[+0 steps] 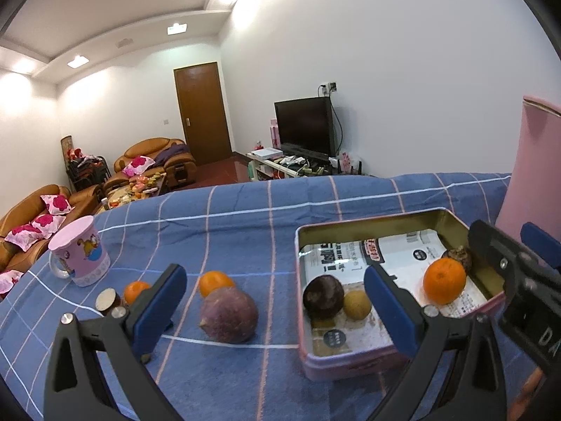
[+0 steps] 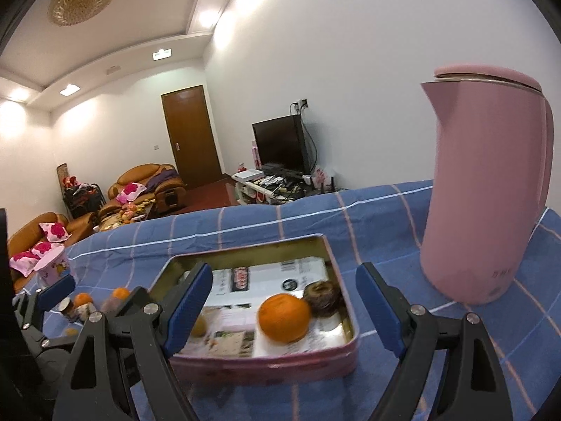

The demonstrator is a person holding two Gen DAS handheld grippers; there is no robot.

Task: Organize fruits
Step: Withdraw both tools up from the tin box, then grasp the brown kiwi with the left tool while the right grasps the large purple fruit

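My left gripper (image 1: 273, 280) is open over the blue checked cloth, with a purple fruit (image 1: 228, 315) lying between its fingers, not gripped. Behind that fruit sits an orange (image 1: 215, 282), and a smaller orange (image 1: 135, 291) lies further left. To the right, a pink tin (image 1: 350, 368) holds a dark purple fruit (image 1: 322, 298), a small yellowish fruit (image 1: 356, 304), an orange (image 1: 443, 280) and a brown fruit (image 1: 459, 256). My right gripper (image 2: 284, 273) is open above the tin (image 2: 263, 361); the orange (image 2: 284, 315) lies between its fingers, untouched.
A tall pink kettle (image 2: 487, 193) stands right of the tin. At the cloth's left edge stand a pink mug (image 1: 80, 256) and a small brown piece with a pale cut end (image 1: 101, 301). Printed paper lines the tin. The table edge drops away behind.
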